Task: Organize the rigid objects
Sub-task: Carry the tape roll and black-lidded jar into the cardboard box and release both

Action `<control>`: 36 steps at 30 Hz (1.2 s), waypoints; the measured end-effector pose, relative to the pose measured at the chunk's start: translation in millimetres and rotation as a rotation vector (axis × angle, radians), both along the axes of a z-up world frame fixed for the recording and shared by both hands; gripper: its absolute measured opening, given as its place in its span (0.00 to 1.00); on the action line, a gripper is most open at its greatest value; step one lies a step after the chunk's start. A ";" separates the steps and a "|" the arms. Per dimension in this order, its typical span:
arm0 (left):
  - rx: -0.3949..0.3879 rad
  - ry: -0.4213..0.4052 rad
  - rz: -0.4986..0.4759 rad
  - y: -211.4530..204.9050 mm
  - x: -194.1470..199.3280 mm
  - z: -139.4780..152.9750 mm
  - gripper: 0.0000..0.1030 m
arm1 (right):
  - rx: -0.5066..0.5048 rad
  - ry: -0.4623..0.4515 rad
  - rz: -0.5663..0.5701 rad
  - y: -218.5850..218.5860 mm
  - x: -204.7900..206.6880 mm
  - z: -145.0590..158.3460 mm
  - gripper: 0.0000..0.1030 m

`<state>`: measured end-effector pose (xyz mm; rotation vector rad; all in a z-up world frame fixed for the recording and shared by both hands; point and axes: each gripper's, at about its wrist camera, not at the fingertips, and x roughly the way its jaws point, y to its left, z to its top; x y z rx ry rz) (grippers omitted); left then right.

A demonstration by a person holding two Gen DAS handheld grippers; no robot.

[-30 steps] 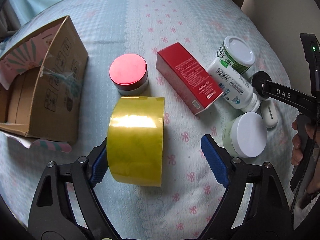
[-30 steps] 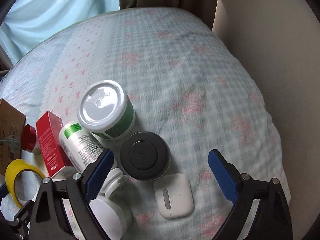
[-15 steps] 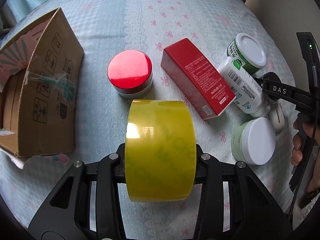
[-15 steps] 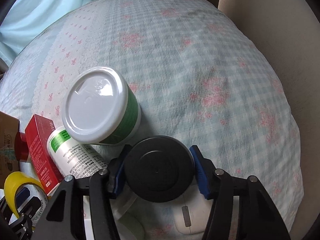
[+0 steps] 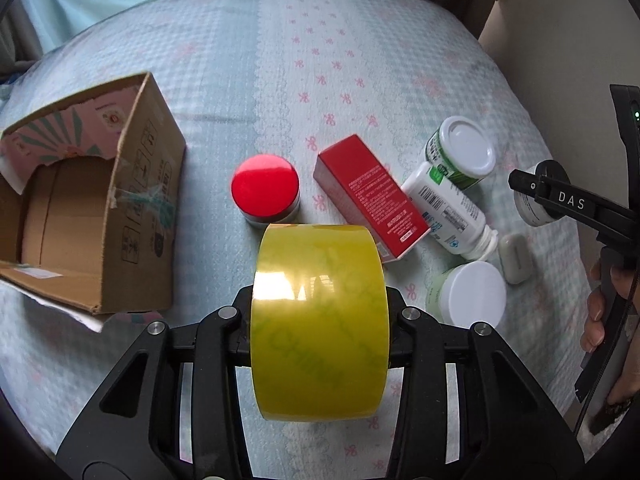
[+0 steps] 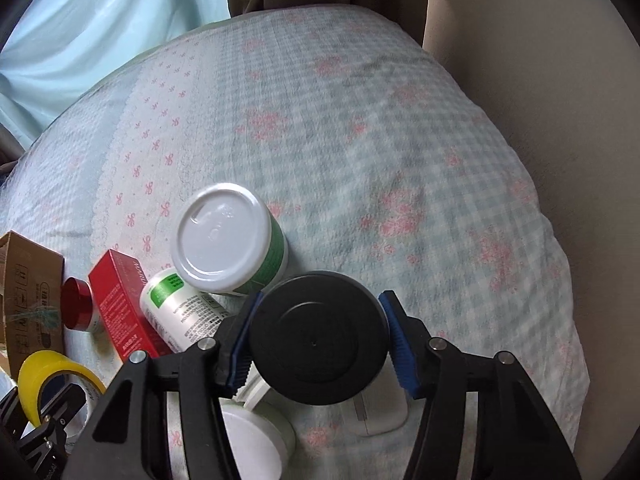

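My left gripper (image 5: 320, 304) is shut on a wide yellow tape roll (image 5: 320, 344), held on edge a little above the bedspread; the roll hides the pads. In the right wrist view my right gripper (image 6: 318, 340) is shut on a round black-lidded jar (image 6: 316, 320), its blue pads (image 6: 400, 352) pressing both sides. The left wrist view shows that jar (image 5: 530, 208) at the far right, raised in the right gripper (image 5: 560, 200), which a person's hand (image 5: 596, 308) holds.
An open cardboard box (image 5: 132, 216) stands at the left. On the floral bedspread (image 5: 320, 60) lie a red-lidded jar (image 5: 265, 190), a red carton (image 5: 372, 204), a white bottle on its side (image 5: 448, 212), a green-labelled tub (image 5: 464, 156), a white-lidded jar (image 5: 474, 296) and a small white case (image 5: 516, 258).
Both grippers were open around their objects a second ago. The left has shut on the tape roll and the right on the black-lidded jar, and both have risen off the bedspread.
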<state>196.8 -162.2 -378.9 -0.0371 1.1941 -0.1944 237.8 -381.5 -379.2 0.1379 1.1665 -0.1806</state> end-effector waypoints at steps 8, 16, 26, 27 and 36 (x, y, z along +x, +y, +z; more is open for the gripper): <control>-0.057 -0.073 -0.055 11.2 5.9 106.0 0.35 | -0.013 -0.031 0.028 17.4 -16.9 102.8 0.52; -0.103 -0.128 -0.059 49.1 11.8 205.1 0.35 | -0.010 -0.097 0.083 55.2 -32.2 203.4 0.52; -0.138 -0.113 -0.086 138.9 28.6 254.0 0.35 | 0.006 -0.162 0.141 152.4 -36.9 261.1 0.52; -0.142 -0.111 -0.090 150.6 29.9 256.6 0.35 | 0.013 -0.164 0.140 163.4 -36.3 264.2 0.52; -0.131 -0.073 -0.118 254.2 60.3 243.0 0.35 | 0.041 -0.141 0.141 275.6 -14.1 261.8 0.52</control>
